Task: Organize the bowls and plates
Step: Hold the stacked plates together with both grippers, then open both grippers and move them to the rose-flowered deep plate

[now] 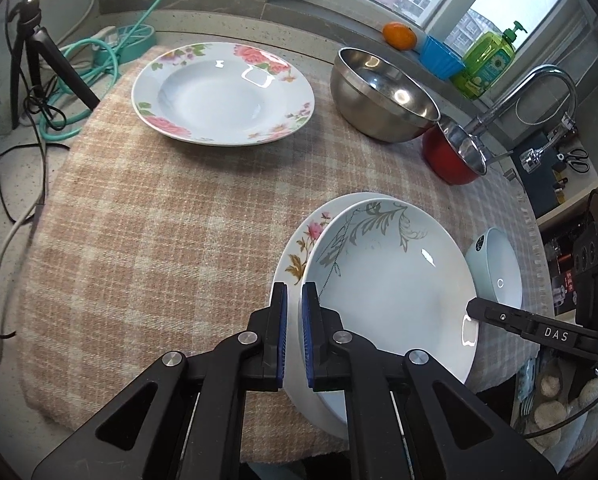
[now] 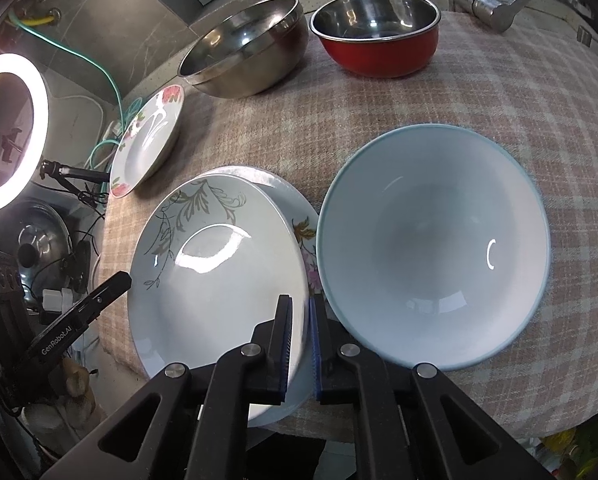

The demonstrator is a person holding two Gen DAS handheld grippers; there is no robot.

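A white plate with a grey leaf pattern (image 1: 391, 280) (image 2: 219, 264) lies on top of a plate with pink and brown flowers (image 1: 303, 248) (image 2: 303, 232) at the near edge of the checked cloth (image 1: 159, 220). My left gripper (image 1: 295, 332) (image 2: 125, 280) is shut on the leaf plate's left rim. My right gripper (image 2: 301, 340) (image 1: 473, 308) is shut on its right rim. A pale blue bowl (image 2: 435, 248) (image 1: 495, 268) sits just right of the stack. Farther back are a rose-rimmed deep plate (image 1: 223, 92) (image 2: 147, 140), a steel bowl (image 1: 383, 96) (image 2: 247, 44) and a red bowl (image 1: 447, 156) (image 2: 379, 40).
A black tripod (image 1: 39, 64), cables and a teal hose (image 1: 99, 60) crowd the far left. A ring light (image 2: 3, 132) glows at the left. A faucet (image 1: 539, 88), a green soap bottle (image 1: 487, 60), a blue cup (image 1: 439, 58) and an orange (image 1: 398, 35) line the back right.
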